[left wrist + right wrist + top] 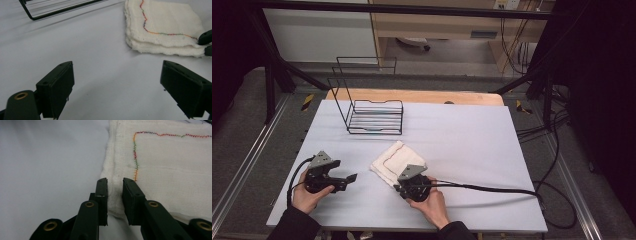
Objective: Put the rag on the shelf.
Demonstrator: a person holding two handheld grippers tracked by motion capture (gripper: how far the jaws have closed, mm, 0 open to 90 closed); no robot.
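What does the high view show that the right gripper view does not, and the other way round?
High view alone: the black wire rack at the back of the table, the left gripper with jaws apart, and both hands. Right gripper view alone: the coloured stitching on the cloth, and the jaws pinching its edge. Both: the folded white cloth and the right gripper.

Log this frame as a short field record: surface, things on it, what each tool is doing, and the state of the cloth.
surface: table under a pale sheet
cloth: folded white cloth with coloured stitching, lying flat near the front edge
rack: black wire rack, farther back and left, nothing in it
right tool: right tool at the cloth's near edge, jaws narrowed around that edge
left tool: left tool wide open over bare sheet, apart from the cloth
cloth lifted: no
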